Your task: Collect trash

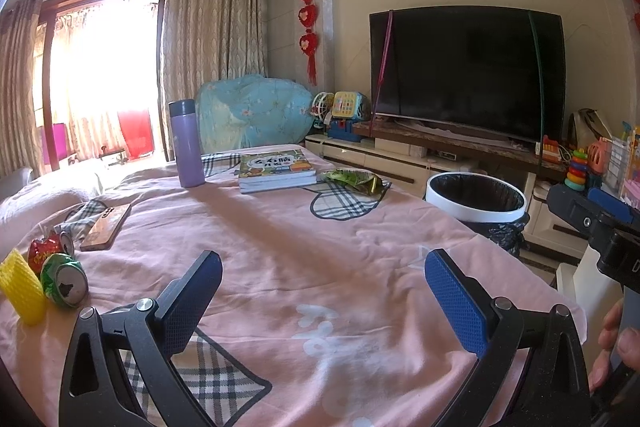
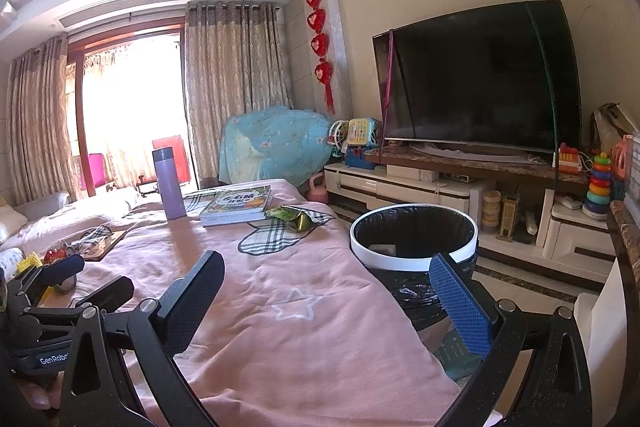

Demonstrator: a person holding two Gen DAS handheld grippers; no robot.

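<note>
**A:** Where is the rubbish, measured from the bin?

**B:** The white-rimmed bin point(image 2: 414, 241) with its black liner stands on the floor just beside the right edge of the table point(image 1: 288, 251), which is draped in a pink quilt. Nearest the bin is a green snack wrapper point(image 1: 354, 182), crumpled on the table's far right part, next to a stack of books point(image 1: 276, 169). Farthest from the bin, at the table's left edge, lies a cluster: a crushed green can point(image 1: 66, 279), a crushed red can point(image 1: 50, 247) just behind it, and a yellow foam net sleeve point(image 1: 20, 285) touching the green can.

**A:** And the claws?

**B:** Both hang above the near part of the table, empty, fingers spread wide. The left claw point(image 1: 322, 301) has the can cluster off to its own left, near its left finger. The right claw point(image 2: 326, 307) straddles the table's right edge, with the bin right ahead of its right finger.

**A:** So which arm suits which piece?

**B:** My guess: the left claw is nearer the cans, while the wrapper lies ahead of the right claw, on the bin side. The green can lies on its side, open end toward the left camera (so its long axis runs roughly away from the viewer), which would favour closing across its crumpled flanks.

**A:** Anything to leave alone?

**B:** A purple flask point(image 1: 185, 143) and a phone point(image 1: 106, 227), probably not trash.
</note>
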